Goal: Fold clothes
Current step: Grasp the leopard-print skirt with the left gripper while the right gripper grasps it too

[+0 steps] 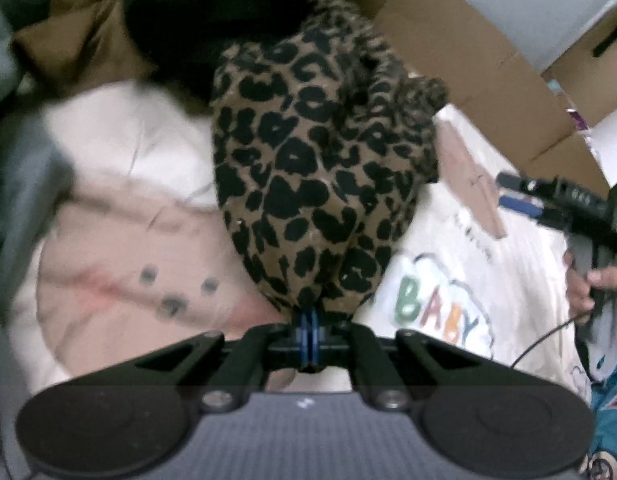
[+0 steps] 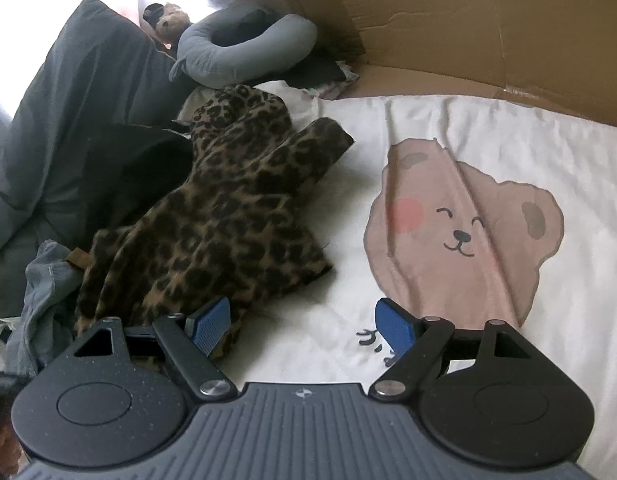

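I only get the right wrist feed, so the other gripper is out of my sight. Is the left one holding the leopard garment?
Observer: Yes, the left gripper is shut on the leopard-print garment.
Operator: Which part?
Observer: A bunched end, pinched between its blue pads.
Operator: What lies under it there?
Observer: The white bear-print blanket, with "BABY" lettering right of the pinch.

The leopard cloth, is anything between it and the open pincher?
Nothing visible is. The open right gripper sits at the leopard cloth; its left pad lies against the edge, only bare blanket between the pads. The left gripper already pinches it.
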